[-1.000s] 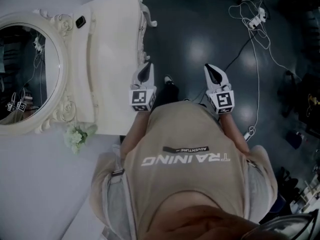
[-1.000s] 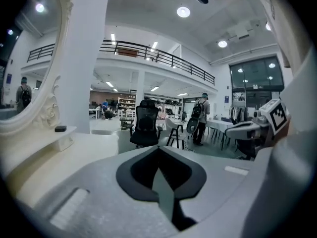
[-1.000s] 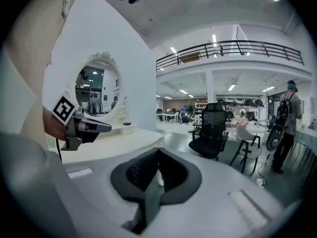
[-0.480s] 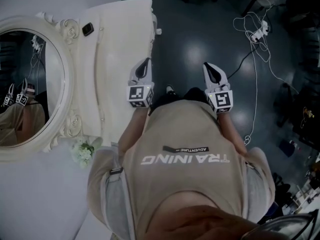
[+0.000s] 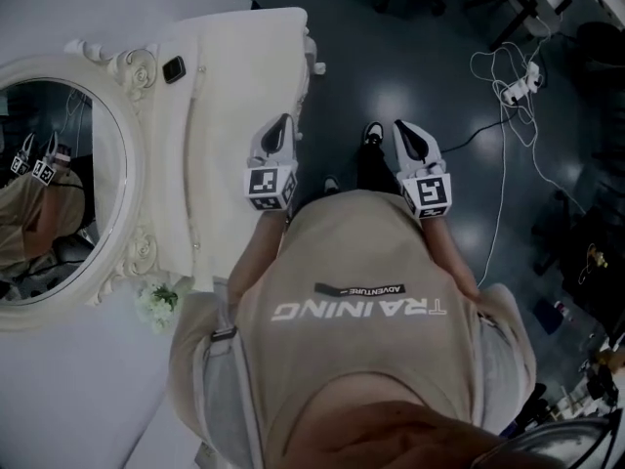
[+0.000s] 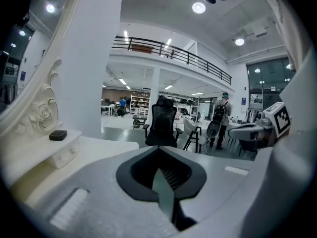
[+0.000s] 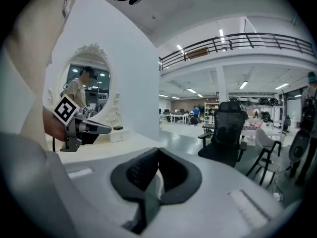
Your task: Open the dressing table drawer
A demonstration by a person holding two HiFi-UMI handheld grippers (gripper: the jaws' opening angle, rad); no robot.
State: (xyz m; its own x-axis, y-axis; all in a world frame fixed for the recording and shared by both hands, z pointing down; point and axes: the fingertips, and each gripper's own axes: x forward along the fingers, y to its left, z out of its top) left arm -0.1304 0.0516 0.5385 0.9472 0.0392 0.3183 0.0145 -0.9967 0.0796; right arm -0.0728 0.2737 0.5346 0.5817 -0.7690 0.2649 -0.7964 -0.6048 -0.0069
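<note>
The white dressing table (image 5: 234, 76) stands at the left in the head view, seen from above; its drawer front is hidden under the top. My left gripper (image 5: 276, 137) hangs over the table's front edge, shut and empty. My right gripper (image 5: 410, 137) is shut and empty too, out over the dark floor to the right of the table. In the left gripper view the shut left gripper (image 6: 166, 182) points along the table top (image 6: 99, 150). The right gripper view shows the shut right gripper (image 7: 151, 187) with the left gripper (image 7: 86, 128) beside the mirror (image 7: 89, 90).
An oval carved mirror (image 5: 59, 184) and a small black object (image 5: 174, 68) sit on the table, with white flowers (image 5: 156, 301) at its near end. Cables and a power strip (image 5: 513, 91) lie on the floor at the right. A black office chair (image 6: 162, 125) stands ahead.
The person has stepped closer alongside the table, carrying both grippers. The left gripper has gone from just off the table's edge to over it. Both stay shut.
</note>
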